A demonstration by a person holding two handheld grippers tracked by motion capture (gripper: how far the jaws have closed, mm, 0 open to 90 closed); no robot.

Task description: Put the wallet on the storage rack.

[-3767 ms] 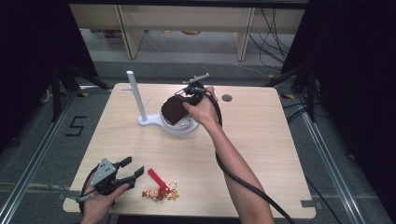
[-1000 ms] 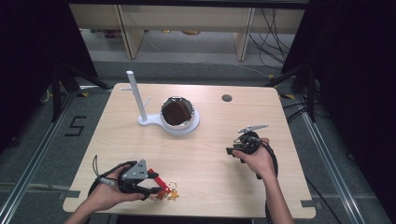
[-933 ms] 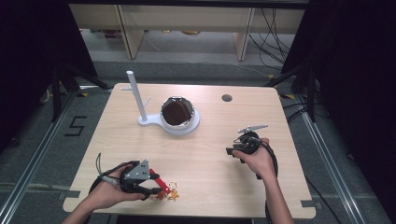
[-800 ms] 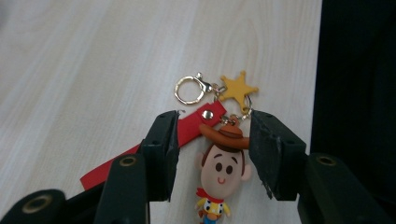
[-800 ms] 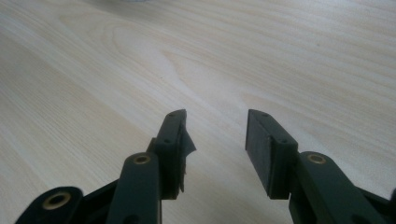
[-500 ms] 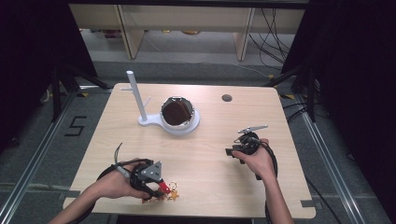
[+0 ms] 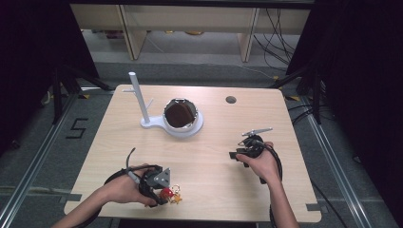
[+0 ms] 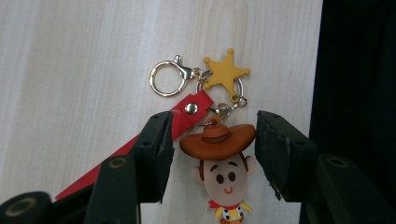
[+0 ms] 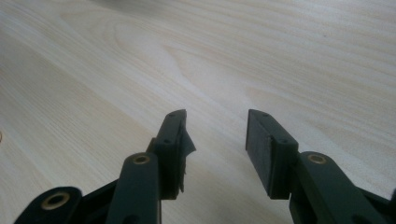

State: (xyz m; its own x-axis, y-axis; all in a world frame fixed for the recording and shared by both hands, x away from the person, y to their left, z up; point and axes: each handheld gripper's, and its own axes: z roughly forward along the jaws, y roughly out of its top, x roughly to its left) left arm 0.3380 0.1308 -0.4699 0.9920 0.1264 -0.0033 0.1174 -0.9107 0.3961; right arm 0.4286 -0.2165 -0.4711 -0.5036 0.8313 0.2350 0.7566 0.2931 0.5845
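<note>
Now the left gripper [image 8: 212, 154] straddles the cowboy keychain [image 8: 223, 163] at the table's [image 7: 285, 118] near left edge, jaws just opening, pads barely off the hat. The right gripper [image 9: 215, 149] rests spread, nothing between.

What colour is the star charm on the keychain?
Yellow; the star charm shows best in the left gripper view.

- Cowboy-figure keychain [image 8: 223, 168]: rubbery figure with brown hat, lying flat, face up, at the near edge of the light wooden table [image 7: 294, 118].
- Attached parts: red strap [image 8: 187, 116] with metal stud, gold clasp ring [image 8: 164, 78], yellow star charm [image 8: 226, 71].
</note>
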